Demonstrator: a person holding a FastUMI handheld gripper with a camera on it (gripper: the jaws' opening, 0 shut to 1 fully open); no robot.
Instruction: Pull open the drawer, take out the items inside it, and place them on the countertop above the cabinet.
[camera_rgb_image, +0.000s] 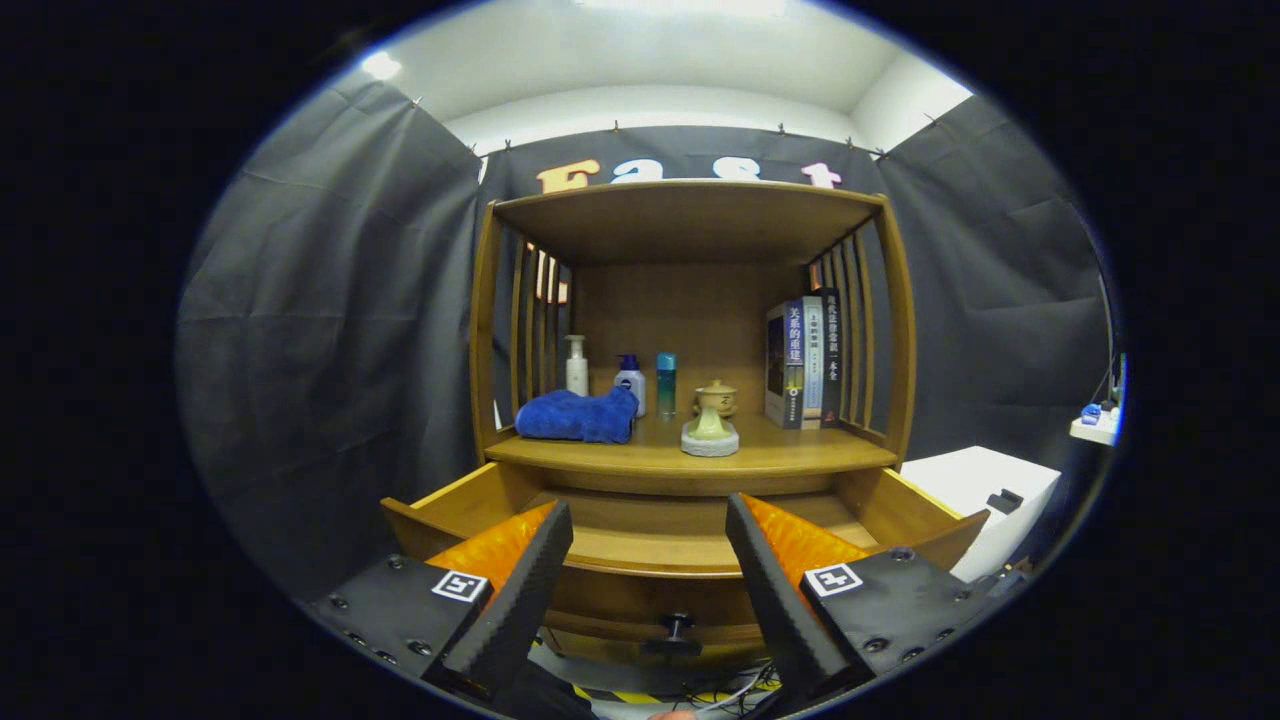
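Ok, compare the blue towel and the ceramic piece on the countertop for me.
The blue towel is soft and lies crumpled and low; the ceramic piece is rigid and stands upright on a round base. The towel is deep blue, the ceramic pale greenish. The towel sits by the bottles, the ceramic nearer the books. Both rest on the countertop, beyond the open gripper.

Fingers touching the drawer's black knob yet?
Apart. The gripper view shows the open fingers spread wide, with the black knob on the pulled-out wooden drawer sitting untouched in the gap between them.

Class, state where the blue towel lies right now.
The blue towel lies on the countertop at its left end, before the white pump bottle, above the open drawer, beyond the open claw.
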